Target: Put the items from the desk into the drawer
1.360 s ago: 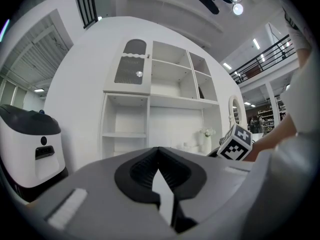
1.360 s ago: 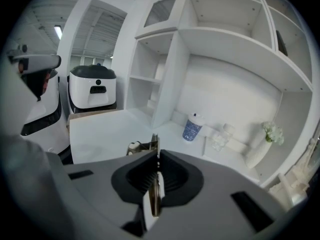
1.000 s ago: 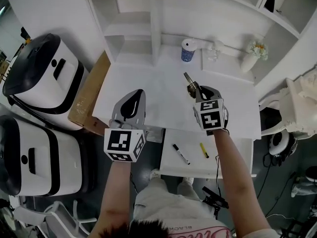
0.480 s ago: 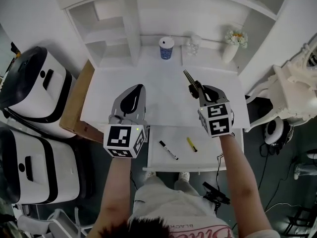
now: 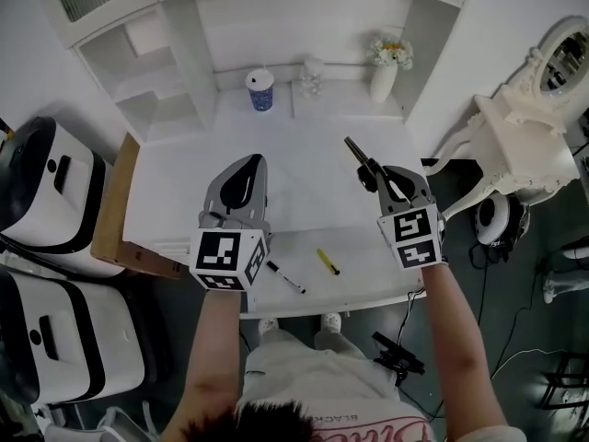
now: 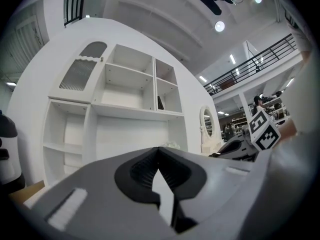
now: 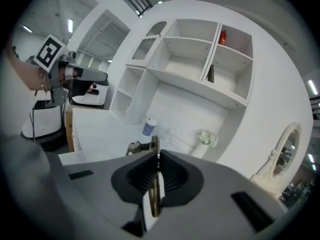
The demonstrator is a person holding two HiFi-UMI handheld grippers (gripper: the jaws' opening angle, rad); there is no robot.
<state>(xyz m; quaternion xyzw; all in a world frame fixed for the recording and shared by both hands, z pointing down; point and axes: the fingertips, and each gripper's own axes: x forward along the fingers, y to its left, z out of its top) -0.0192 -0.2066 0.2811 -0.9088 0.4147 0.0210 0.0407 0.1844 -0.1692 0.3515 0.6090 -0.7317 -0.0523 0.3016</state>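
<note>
Over the right side of the white desk (image 5: 304, 145), the right gripper (image 5: 373, 173) is clamped tight on a pair of scissors (image 5: 355, 150), blades poking out past its tips. The left gripper (image 5: 250, 166) hovers over the desk's front edge, jaws pressed together with nothing in them. The drawer (image 5: 377, 279) below is pulled open, with a black marker (image 5: 285, 278) and a yellow marker (image 5: 328, 261) lying inside.
</note>
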